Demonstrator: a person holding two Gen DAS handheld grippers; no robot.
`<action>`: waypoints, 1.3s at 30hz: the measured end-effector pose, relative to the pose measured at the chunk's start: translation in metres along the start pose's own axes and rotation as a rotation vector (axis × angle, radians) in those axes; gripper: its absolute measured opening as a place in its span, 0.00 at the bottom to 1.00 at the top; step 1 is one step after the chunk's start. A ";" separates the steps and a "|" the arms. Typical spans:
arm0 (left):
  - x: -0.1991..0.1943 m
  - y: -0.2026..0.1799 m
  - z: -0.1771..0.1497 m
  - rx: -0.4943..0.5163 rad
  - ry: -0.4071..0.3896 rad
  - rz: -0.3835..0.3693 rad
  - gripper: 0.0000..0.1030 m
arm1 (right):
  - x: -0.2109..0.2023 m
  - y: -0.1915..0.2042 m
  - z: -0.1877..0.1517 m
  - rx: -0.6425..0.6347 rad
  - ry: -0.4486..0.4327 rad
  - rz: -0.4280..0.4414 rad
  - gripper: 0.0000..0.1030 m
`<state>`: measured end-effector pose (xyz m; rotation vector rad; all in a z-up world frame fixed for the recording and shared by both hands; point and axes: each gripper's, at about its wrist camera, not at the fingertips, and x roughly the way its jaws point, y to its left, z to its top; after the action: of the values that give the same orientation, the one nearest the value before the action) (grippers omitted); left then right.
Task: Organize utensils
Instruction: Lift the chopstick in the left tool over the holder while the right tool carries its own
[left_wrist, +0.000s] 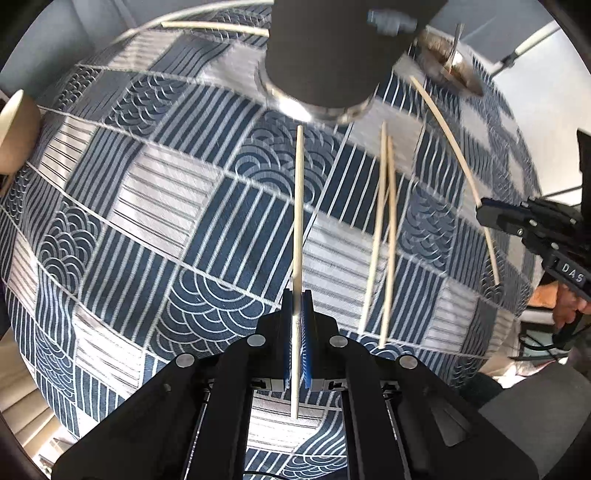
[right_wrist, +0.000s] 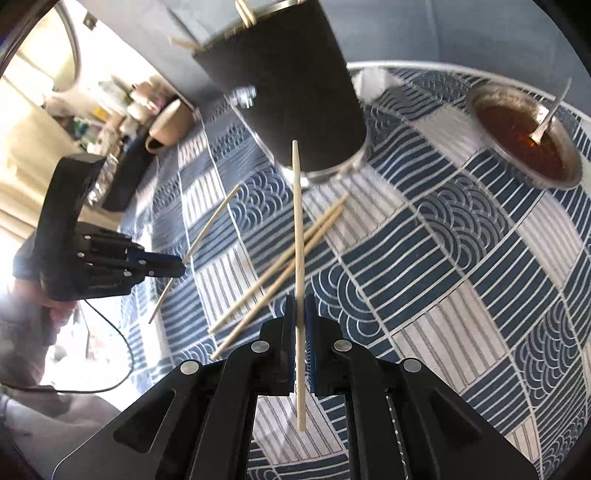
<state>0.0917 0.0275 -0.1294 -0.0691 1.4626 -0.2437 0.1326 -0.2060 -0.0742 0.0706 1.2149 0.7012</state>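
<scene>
**Both grippers clamped on one chopstick each**

Left gripper (left_wrist: 296, 317) jaws closed tight on a pale wooden chopstick (left_wrist: 298, 206), long axis running straight ahead toward the dark cylindrical utensil holder (left_wrist: 325, 62). Right gripper (right_wrist: 300, 321) likewise pinches a second pale chopstick (right_wrist: 297, 221), tip pointing at the same holder's base. Both sticks appear lifted off the blue-and-white patterned tablecloth (left_wrist: 155, 206), though blur makes that hard to confirm. Two loose chopsticks (right_wrist: 280, 266) lie crossed on the cloth between the grippers. Metal bowl of brown sauce with spoon (right_wrist: 524, 144) sits off to the side; beige mug (right_wrist: 168, 125) near the cloth's edge.
</scene>
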 end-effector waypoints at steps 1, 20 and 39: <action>-0.007 0.003 0.004 -0.003 -0.017 -0.005 0.05 | -0.007 -0.001 0.001 0.006 -0.019 0.004 0.05; -0.102 0.006 0.063 0.023 -0.211 0.097 0.05 | -0.072 -0.007 0.065 0.028 -0.305 0.098 0.05; -0.143 -0.017 0.132 0.069 -0.314 0.056 0.05 | -0.055 0.027 0.149 -0.085 -0.389 0.171 0.05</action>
<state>0.2071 0.0267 0.0281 -0.0096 1.1411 -0.2270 0.2408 -0.1676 0.0381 0.2320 0.8109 0.8430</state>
